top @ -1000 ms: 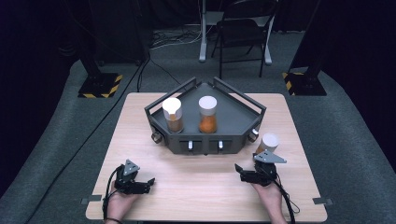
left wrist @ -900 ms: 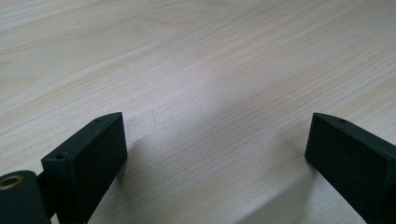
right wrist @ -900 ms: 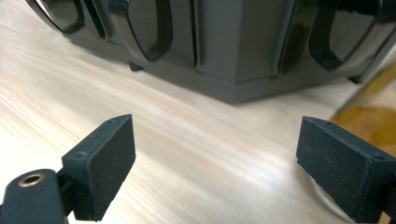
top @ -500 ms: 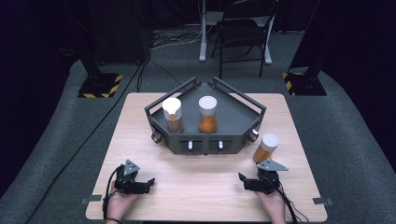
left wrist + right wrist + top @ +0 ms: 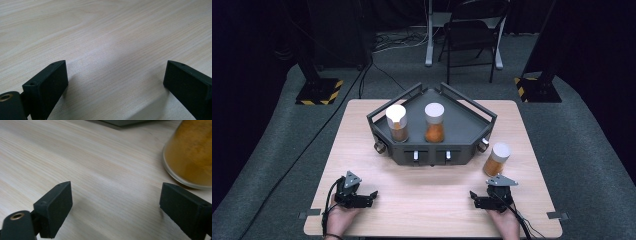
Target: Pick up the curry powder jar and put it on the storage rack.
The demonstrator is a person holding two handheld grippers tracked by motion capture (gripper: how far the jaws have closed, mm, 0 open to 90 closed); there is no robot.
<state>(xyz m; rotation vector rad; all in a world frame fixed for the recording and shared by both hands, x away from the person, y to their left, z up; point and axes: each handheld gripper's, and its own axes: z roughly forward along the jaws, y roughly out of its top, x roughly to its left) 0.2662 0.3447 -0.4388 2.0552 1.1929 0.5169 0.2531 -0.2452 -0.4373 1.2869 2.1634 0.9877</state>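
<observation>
High view: light wooden table (image 5: 432,200) with a dark grey angular tray (image 5: 462,125) at its centre. Two white-capped jars stand upright inside the tray: left jar (image 5: 397,122) with brown contents, middle jar (image 5: 434,122) with orange contents. A third jar, the loose jar (image 5: 496,159), white cap and orange-yellow powder, stands on the bare table just off the tray's right front corner, near the right gripper (image 5: 477,201) and apart from it. Right gripper sits low at the near table edge, held by a hand (image 5: 504,220). Left gripper (image 5: 368,197) sits at the near left edge, well apart from the tray, held by the other hand (image 5: 339,220).

Left gripper view: left gripper (image 5: 115,80) jaws spread wide, bare wood grain between them, nothing held.

Right gripper view: right gripper (image 5: 116,202) jaws spread wide, nothing between them but table. Base of the loose jar (image 5: 190,157) shows at upper right, beyond the right-hand jaw and not touching it. Dark edge of the tray (image 5: 125,122) at the top.
</observation>
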